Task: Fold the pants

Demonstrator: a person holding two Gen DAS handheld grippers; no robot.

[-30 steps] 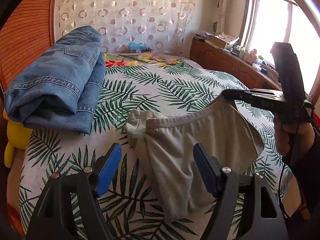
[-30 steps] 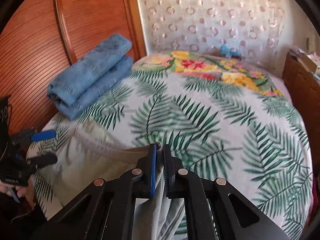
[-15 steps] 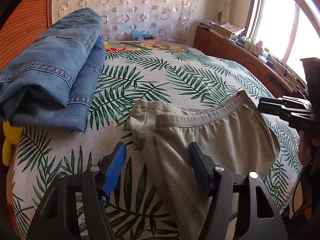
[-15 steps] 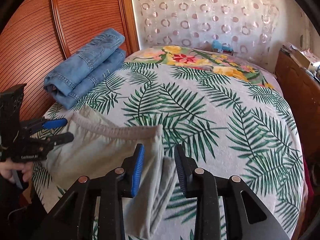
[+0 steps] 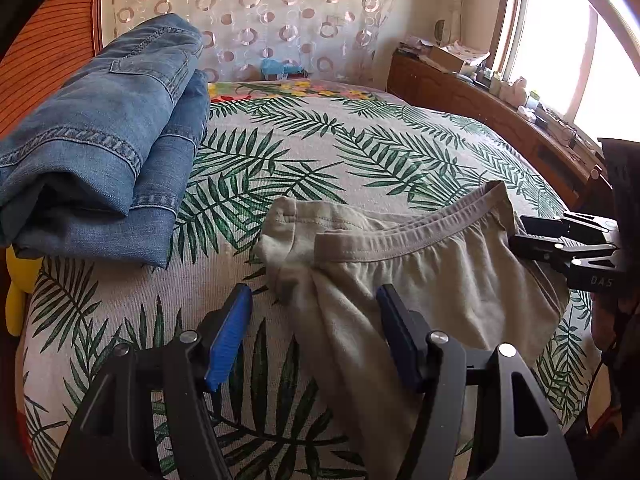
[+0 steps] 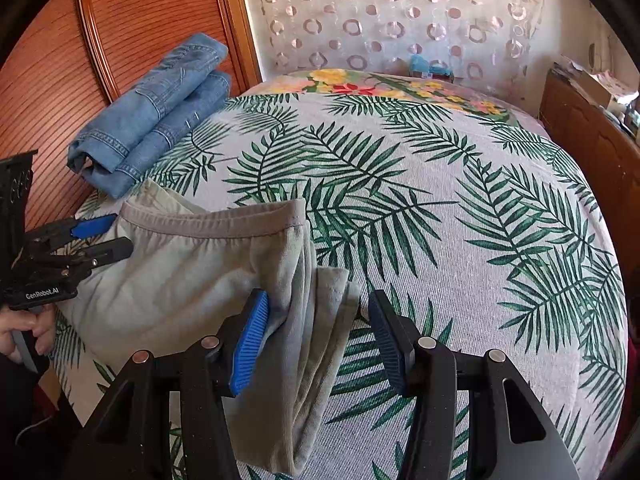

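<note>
Pants, a beige-grey pair with an elastic waistband, lie at the near edge of the bed, on its palm-leaf cover. From my two cameras I read them as partly folded: the waistband runs flat across the top, and the legs look gathered into layered folds that hang over the bed's edge toward me. A small flap sticks out past the waistband's left end, untidy. I would say one fold is in, and at least one more, bringing the hanging legs up onto the body, is left to do.

My left claw stands with its fingers wide apart over the pants' left side, holding nothing. My right claw is likewise spread, straddling the bunched folds at the pants' right edge; the blue pad looks to be touching the cloth, though nothing is pinched.

Further back on the left, against the wooden headboard, sit folded blue jeans, which I take as already finished.
</note>
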